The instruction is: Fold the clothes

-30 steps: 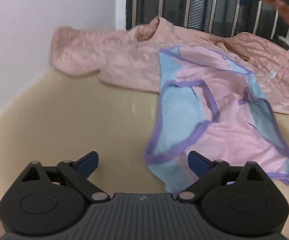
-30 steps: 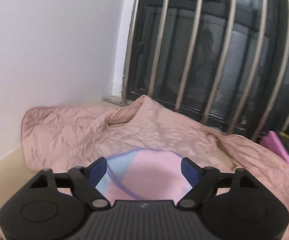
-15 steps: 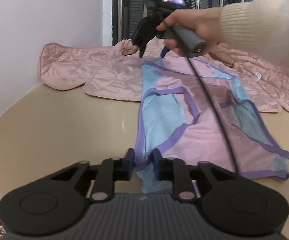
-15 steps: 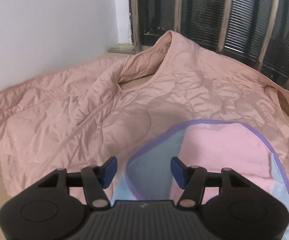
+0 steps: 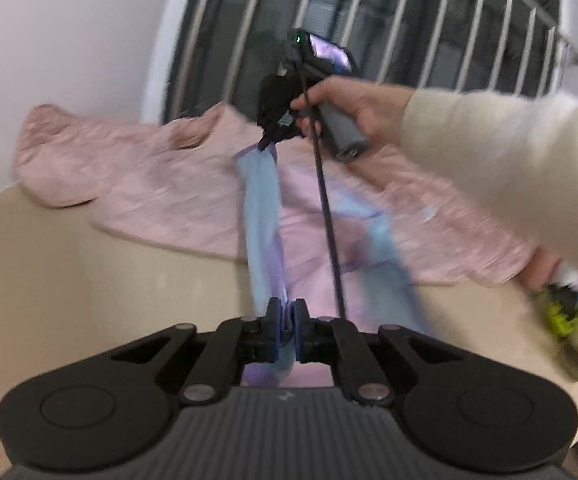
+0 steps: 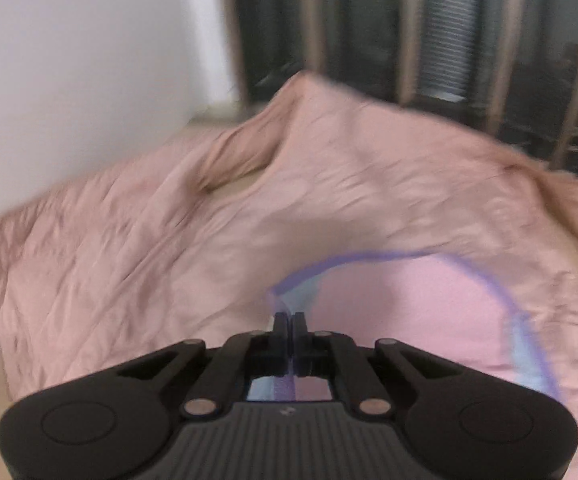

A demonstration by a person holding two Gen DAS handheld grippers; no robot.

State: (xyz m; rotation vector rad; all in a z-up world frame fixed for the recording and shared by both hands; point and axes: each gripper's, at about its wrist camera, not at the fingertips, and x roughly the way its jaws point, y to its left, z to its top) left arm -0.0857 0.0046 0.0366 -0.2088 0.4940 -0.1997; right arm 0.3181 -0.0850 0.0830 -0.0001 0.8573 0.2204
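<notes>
A thin pink and light-blue garment with purple trim is stretched between my two grippers above the beige table. My left gripper is closing on its near hem, and the pads pinch the cloth. My right gripper, held by a hand in a cream sleeve, pinches the far corner of the garment. In the right wrist view the right gripper is closing on the purple-edged corner of the garment, with fabric between the pads.
A pink quilted jacket lies spread across the back of the table, under the garment, and fills the right wrist view. A white wall stands at the left, a barred window behind. A yellow-green object sits at the right edge.
Both grippers went from open to shut on the garment. The right one came down to the far corner, and the garment's left edge now hangs lifted and taut between them.
</notes>
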